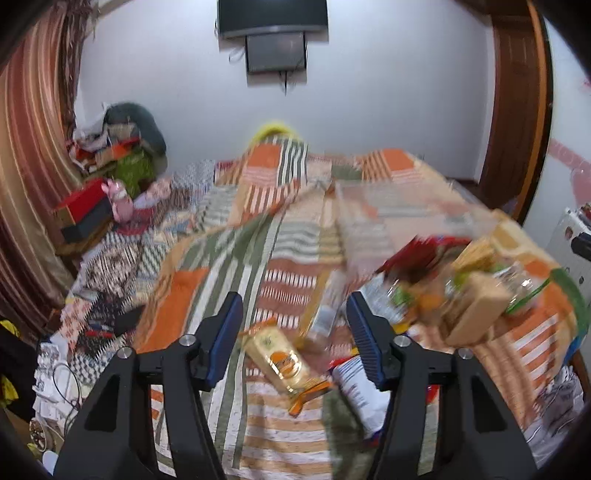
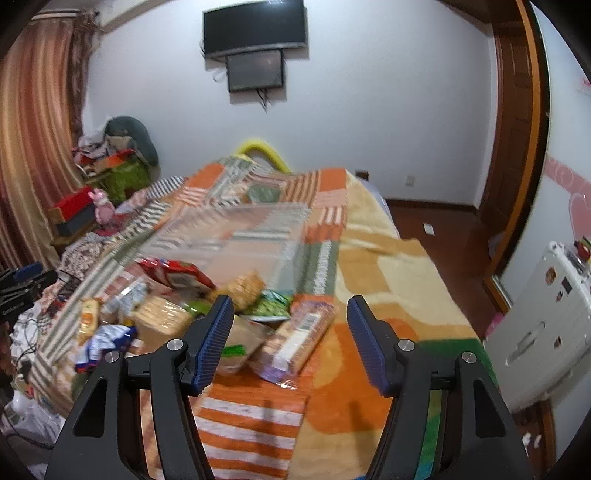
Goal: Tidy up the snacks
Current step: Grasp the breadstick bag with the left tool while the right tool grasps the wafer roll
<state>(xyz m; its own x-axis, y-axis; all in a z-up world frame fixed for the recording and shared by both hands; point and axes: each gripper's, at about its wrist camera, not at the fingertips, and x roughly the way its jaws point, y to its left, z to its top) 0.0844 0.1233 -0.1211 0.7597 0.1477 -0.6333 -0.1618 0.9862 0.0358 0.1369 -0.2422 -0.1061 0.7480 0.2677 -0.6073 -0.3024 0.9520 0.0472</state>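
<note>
Snack packets lie in a heap on a patchwork bedspread [image 1: 229, 280]. In the left wrist view my left gripper [image 1: 294, 306] hangs open above a cream and orange packet [image 1: 284, 360], with a blue and white bag [image 1: 354, 384] by its right finger. Nothing is gripped. In the right wrist view my right gripper [image 2: 290, 306] is open over a long cracker pack [image 2: 299, 339], without touching it. A green packet [image 2: 273, 304], a red packet [image 2: 177, 275] and the blue and white bag [image 2: 107, 341] lie around it. A clear plastic bin [image 2: 236, 236] sits behind the heap.
The bed's right edge drops to a wooden floor [image 2: 436, 229], with a white appliance [image 2: 543, 325] beside it. Boxes and clutter [image 1: 88, 206] line the curtain on the left. Cables and papers [image 1: 59, 376] lie at the near left. A screen [image 2: 255, 33] hangs on the far wall.
</note>
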